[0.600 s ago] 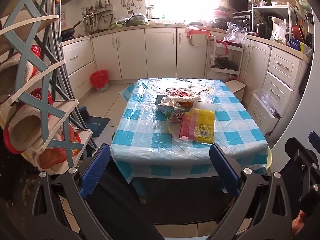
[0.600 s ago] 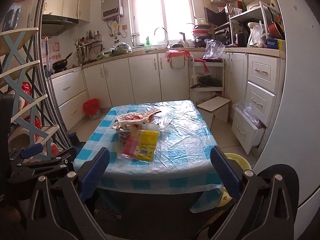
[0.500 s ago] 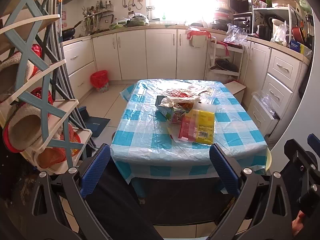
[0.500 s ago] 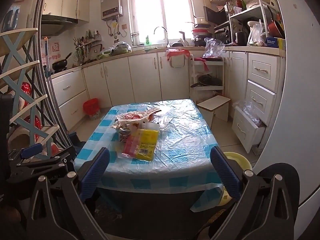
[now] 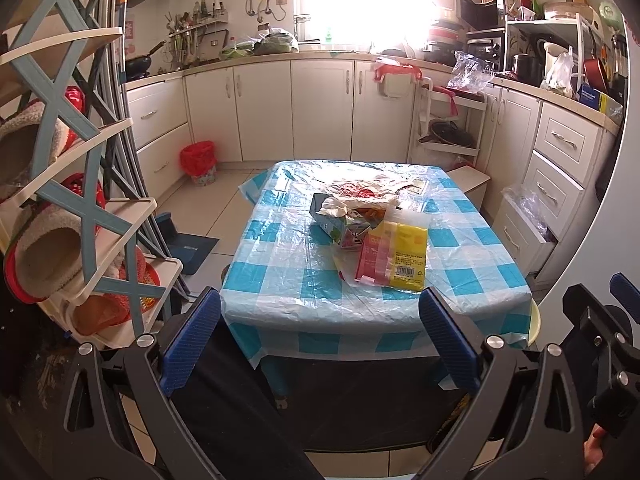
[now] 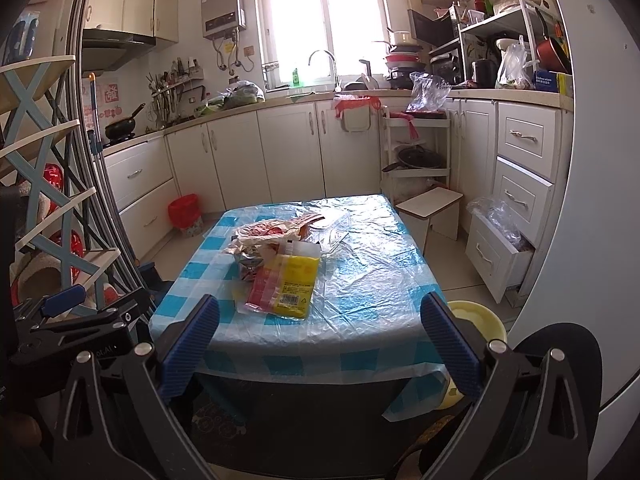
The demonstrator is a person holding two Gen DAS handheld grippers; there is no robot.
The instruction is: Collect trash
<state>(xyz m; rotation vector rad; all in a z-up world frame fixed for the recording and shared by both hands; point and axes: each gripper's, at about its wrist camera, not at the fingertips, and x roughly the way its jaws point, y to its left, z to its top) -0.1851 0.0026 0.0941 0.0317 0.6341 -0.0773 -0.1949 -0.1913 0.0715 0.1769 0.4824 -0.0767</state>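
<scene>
A pile of trash lies mid-table on the blue-checked tablecloth (image 5: pixel 280 276): a yellow-and-red plastic packet (image 5: pixel 394 258), a crumpled carton (image 5: pixel 346 226) and wrappers (image 5: pixel 360 192) behind it. The right wrist view shows the packet (image 6: pixel 286 282), the crumpled wrappers (image 6: pixel 264 240) and a clear plastic tray (image 6: pixel 334 226). My left gripper (image 5: pixel 320 336) is open and empty, short of the table's near edge. My right gripper (image 6: pixel 320 338) is open and empty, also short of the near edge, to the right of the left one.
A red-lined bin (image 5: pixel 198 162) stands on the floor by the far-left cabinets. A shoe rack (image 5: pixel 80 208) stands close on the left. A yellow basin (image 6: pixel 476 320) sits by the table's right corner. An open drawer (image 6: pixel 500 252) and a low stool (image 6: pixel 432 204) are on the right.
Both grippers have edged slightly toward the table; nothing on the table has moved and both stay open.
</scene>
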